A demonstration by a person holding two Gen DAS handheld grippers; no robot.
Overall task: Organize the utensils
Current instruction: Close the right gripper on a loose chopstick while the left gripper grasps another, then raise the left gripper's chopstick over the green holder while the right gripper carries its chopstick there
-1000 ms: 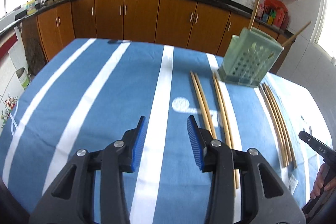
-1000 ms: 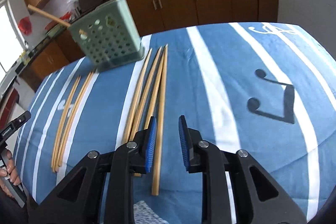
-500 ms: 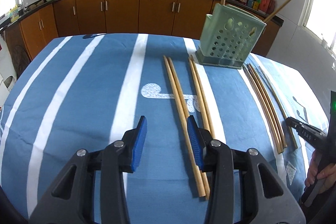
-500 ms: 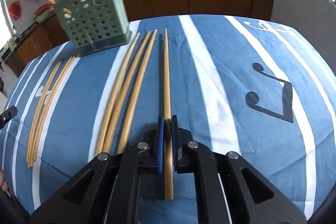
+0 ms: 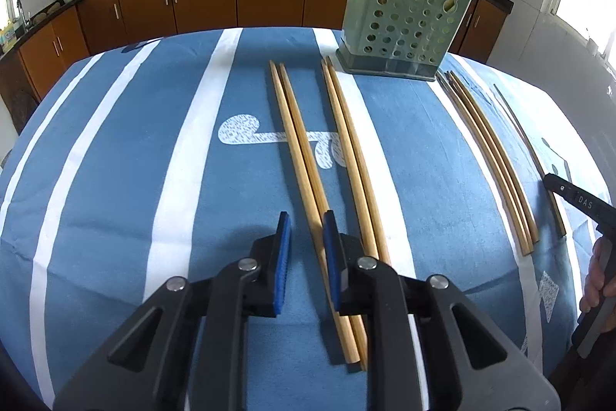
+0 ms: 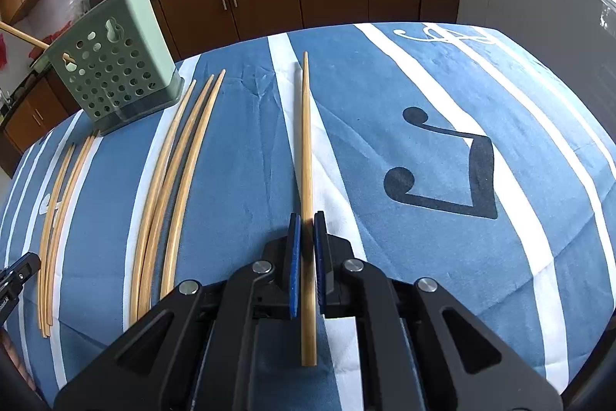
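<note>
My right hand-held gripper (image 6: 305, 245) is clamped on a single chopstick (image 6: 306, 141), which runs straight ahead from between the blue pads over the striped blue cloth of the worktop (image 6: 442, 95). To its right the cloth lies open out to the far rounded edge. To its left lie three loose chopsticks (image 6: 173, 180), then a further bundle (image 6: 57, 203) near the left edge.

My left hand-held gripper (image 5: 306, 249) is closing its jaws around a pair of chopsticks (image 5: 296, 141); the pads are not yet pressing on them. A second pair (image 5: 346, 130) lies just beside, on the right. The cloth to the left of my fingers is free up to the edge.

The green perforated utensil holder (image 5: 406, 26) stands upright near the far edge, with two sticks leaning out of its top.
</note>
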